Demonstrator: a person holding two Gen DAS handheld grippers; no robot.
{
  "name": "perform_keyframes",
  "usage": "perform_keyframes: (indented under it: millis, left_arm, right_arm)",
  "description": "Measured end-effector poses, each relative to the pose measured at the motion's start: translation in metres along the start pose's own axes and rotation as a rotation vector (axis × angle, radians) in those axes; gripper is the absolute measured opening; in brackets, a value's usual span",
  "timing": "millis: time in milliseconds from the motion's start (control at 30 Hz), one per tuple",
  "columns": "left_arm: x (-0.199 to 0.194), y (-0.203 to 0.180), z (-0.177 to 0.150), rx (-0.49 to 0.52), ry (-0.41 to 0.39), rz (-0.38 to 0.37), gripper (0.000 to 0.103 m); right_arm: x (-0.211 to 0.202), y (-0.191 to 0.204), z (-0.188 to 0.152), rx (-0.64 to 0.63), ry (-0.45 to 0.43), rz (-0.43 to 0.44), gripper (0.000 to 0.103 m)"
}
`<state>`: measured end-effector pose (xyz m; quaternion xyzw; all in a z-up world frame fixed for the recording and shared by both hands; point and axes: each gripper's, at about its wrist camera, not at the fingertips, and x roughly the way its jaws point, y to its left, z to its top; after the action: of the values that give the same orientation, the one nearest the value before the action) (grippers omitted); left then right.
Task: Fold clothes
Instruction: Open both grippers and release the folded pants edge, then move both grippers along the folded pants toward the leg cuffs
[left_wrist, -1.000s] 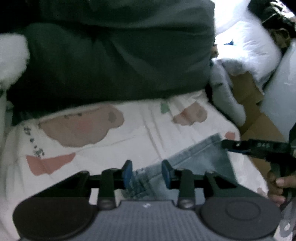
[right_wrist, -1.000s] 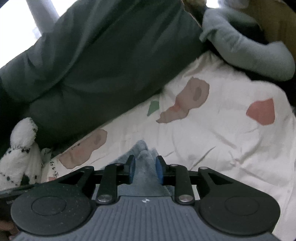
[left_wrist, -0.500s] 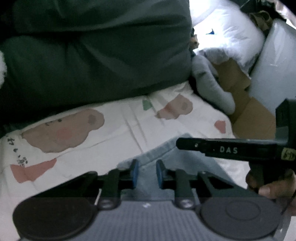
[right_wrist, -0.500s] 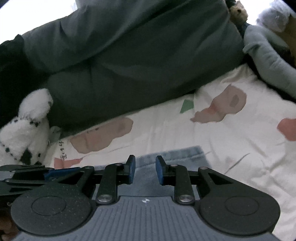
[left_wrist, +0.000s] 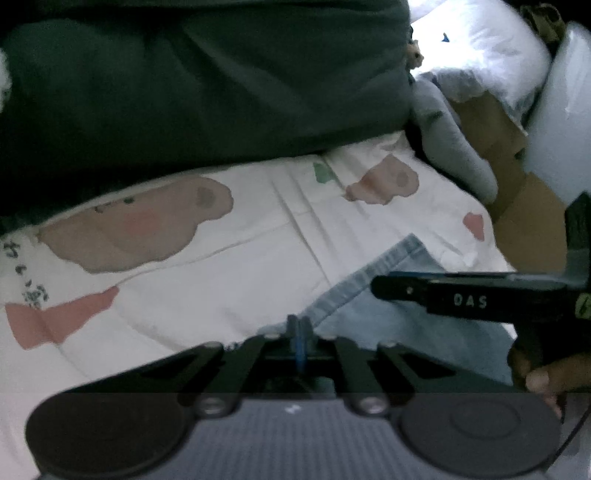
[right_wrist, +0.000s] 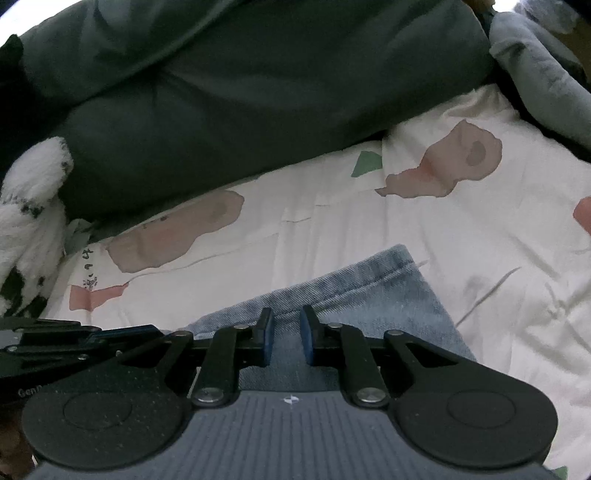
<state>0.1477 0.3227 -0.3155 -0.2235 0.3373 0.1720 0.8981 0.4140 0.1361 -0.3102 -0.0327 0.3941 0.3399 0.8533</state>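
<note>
Jeans (right_wrist: 354, 295) hem-first toward the pillows (right_wrist: 258, 92)

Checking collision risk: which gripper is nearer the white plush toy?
Left. The left gripper lies on the plush toy's side, at the left edge of the denim; the right gripper, its jaws closing over the denim, sits farther away.

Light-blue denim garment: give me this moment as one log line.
step: grasp hem | item: light-blue denim garment, flat on patterned white bedsheet | left gripper: shut at edge | right gripper: closing, denim between jaws
</note>
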Motion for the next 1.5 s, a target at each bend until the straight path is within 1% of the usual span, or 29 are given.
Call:
perform_keyframes:
  millis: [67,100,167,200,267,400,467,567,600,633,700,800,867,900,1033,1133,1200,1267,1333,1400,1467,1500]
  left_arm:
    - [-0.004,-0.005,0.006,-0.011,0.006,0.016,0.003]
    - [-0.011,-0.007,0.009,-0.026,-0.009,0.012,0.003]
    - [-0.024,-0.013,0.013,-0.037,-0.044,0.002,0.004]
    - [-0.031,-0.017,0.013,-0.03,-0.059,-0.006,0.008]
    - [-0.039,-0.027,0.012,-0.01,-0.074,-0.029,0.01]
    - [-0.042,-0.048,0.006,0.032,-0.041,-0.102,0.011]
    - [-0.036,-0.051,0.0,0.06,-0.025,-0.096,0.012]
    - [-0.023,-0.044,-0.005,0.05,0.023,-0.06,0.011]
    - [-0.018,-0.041,-0.007,0.055,0.041,-0.038,0.008]
    - [-0.013,-0.038,-0.009,0.085,0.058,-0.006,0.003]
    - [-0.007,-0.033,-0.011,0.106,0.076,0.001,0.003]
    - [-0.006,-0.04,-0.009,0.154,0.09,0.023,0.003]
    - [-0.009,-0.039,-0.007,0.144,0.093,0.03,0.003]
    - [-0.011,-0.039,-0.007,0.13,0.095,0.032,0.003]
    - [-0.023,-0.045,-0.005,0.123,0.09,0.048,0.003]
    - [-0.031,-0.055,-0.005,0.146,0.085,0.035,0.004]
    - [-0.035,-0.063,-0.007,0.164,0.079,0.005,0.005]
    - [-0.038,-0.07,-0.012,0.181,0.078,-0.033,0.008]
    - [-0.038,-0.078,-0.018,0.195,0.082,-0.074,0.011]
    - [-0.034,-0.083,-0.024,0.196,0.097,-0.098,0.012]
    - [-0.029,-0.084,-0.028,0.195,0.109,-0.098,0.012]
    - [-0.027,-0.084,-0.03,0.202,0.114,-0.087,0.012]
  right_arm:
    - [0.0,-0.002,0.003,0.041,0.017,0.005,0.02]
    - [-0.002,-0.004,0.007,0.065,0.026,0.013,0.021]
    - [-0.012,-0.007,0.013,0.088,0.016,0.028,0.021]
    - [-0.017,-0.007,0.015,0.089,0.008,0.035,0.022]
    - [-0.03,-0.002,0.013,0.042,-0.022,0.047,0.022]
    - [-0.043,0.004,0.004,-0.037,-0.045,0.054,0.023]
    - [-0.043,0.002,-0.001,-0.045,-0.047,0.05,0.024]
    - [-0.04,-0.002,-0.008,-0.052,-0.041,0.032,0.024]
    - [-0.038,-0.002,-0.011,-0.065,-0.036,0.027,0.025]
    - [-0.036,-0.002,-0.013,-0.078,-0.032,0.022,0.025]
    - [-0.032,0.0,-0.018,-0.114,-0.021,0.01,0.025]
    - [-0.033,0.002,-0.02,-0.177,-0.012,-0.012,0.026]
    - [-0.036,-0.004,-0.02,-0.171,-0.002,-0.02,0.029]
    - [-0.039,-0.008,-0.021,-0.168,0.004,-0.028,0.033]
    - [-0.049,-0.022,-0.029,-0.17,0.033,-0.058,0.033]
    - [-0.056,-0.032,-0.035,-0.163,0.046,-0.081,0.034]
    - [-0.062,-0.037,-0.04,-0.165,0.052,-0.088,0.034]
    - [-0.068,-0.038,-0.045,-0.167,0.046,-0.09,0.036]
    - [-0.072,-0.036,-0.047,-0.166,0.03,-0.082,0.043]
    - [-0.075,-0.032,-0.049,-0.167,0.015,-0.068,0.043]
    - [-0.073,-0.026,-0.049,-0.169,0.015,-0.053,0.046]
    - [-0.071,-0.024,-0.05,-0.173,0.02,-0.049,0.049]
